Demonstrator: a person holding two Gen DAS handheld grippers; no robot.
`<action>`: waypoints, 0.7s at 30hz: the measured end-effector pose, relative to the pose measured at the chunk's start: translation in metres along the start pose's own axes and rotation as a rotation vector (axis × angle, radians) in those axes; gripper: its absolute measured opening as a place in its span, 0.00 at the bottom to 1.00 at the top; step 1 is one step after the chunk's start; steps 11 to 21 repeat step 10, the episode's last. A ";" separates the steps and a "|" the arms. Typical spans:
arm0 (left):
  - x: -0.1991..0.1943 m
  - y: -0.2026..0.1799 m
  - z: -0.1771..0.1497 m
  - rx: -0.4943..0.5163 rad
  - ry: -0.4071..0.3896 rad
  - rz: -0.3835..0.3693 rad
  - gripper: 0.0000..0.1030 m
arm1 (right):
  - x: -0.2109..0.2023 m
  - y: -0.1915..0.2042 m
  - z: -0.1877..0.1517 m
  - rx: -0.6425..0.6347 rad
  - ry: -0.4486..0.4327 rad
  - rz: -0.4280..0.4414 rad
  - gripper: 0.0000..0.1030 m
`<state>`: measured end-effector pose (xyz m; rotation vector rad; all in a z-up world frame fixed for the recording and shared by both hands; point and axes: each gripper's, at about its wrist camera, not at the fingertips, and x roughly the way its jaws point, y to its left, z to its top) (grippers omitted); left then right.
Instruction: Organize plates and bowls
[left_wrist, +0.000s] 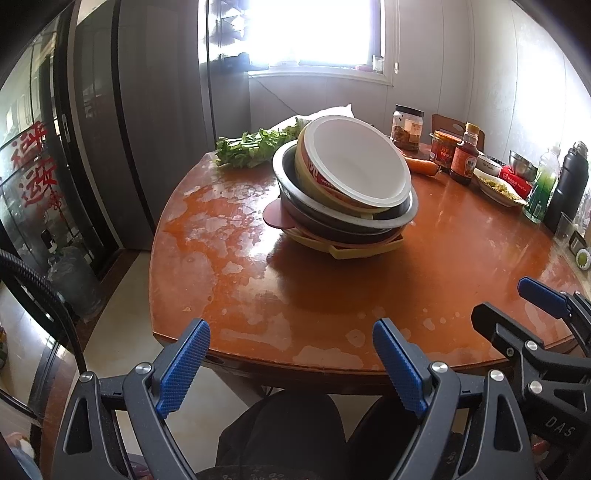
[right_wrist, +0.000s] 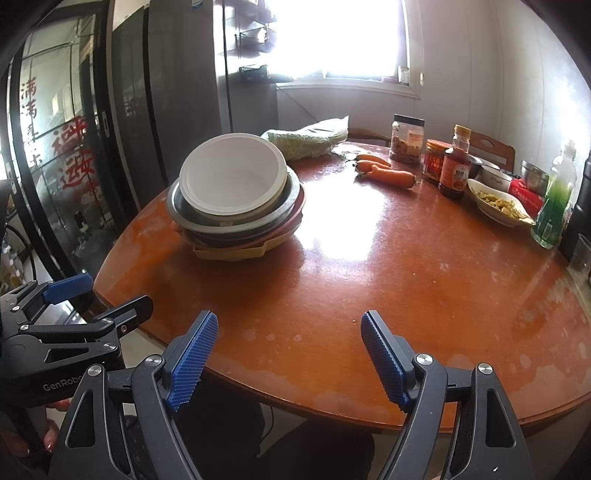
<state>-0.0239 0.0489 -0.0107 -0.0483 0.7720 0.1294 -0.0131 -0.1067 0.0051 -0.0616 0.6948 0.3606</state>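
Note:
A stack of dishes stands on the round brown table (left_wrist: 369, 288) (right_wrist: 369, 266). On top lies a tilted white bowl (left_wrist: 354, 162) (right_wrist: 232, 177) with a cream and red outside. Under it sits a metal bowl (left_wrist: 291, 184) (right_wrist: 177, 210), then a pink plate (left_wrist: 275, 216) (right_wrist: 295, 218) and a yellow plate (left_wrist: 354, 251) (right_wrist: 236, 253). My left gripper (left_wrist: 291, 336) is open and empty at the table's near edge. My right gripper (right_wrist: 288, 328) is open and empty, also at the near edge; it shows in the left wrist view (left_wrist: 517, 302) too.
Green leaves (left_wrist: 251, 146) and a bagged cabbage (right_wrist: 310, 138) lie at the back. Carrots (right_wrist: 384, 173), jars (right_wrist: 406, 138), a sauce bottle (right_wrist: 456, 170), a dish of food (right_wrist: 498, 203), a green bottle (right_wrist: 554, 199) and a dark flask (left_wrist: 567, 184) crowd the right side. Glass doors stand left.

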 end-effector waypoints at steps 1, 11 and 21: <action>0.000 0.000 0.000 0.001 0.001 0.002 0.87 | 0.000 0.000 0.000 0.000 0.001 -0.001 0.79; 0.003 0.004 0.005 -0.001 -0.005 0.046 0.87 | 0.004 -0.001 0.002 0.007 0.009 0.004 0.79; 0.003 0.004 0.005 -0.001 -0.005 0.046 0.87 | 0.004 -0.001 0.002 0.007 0.009 0.004 0.79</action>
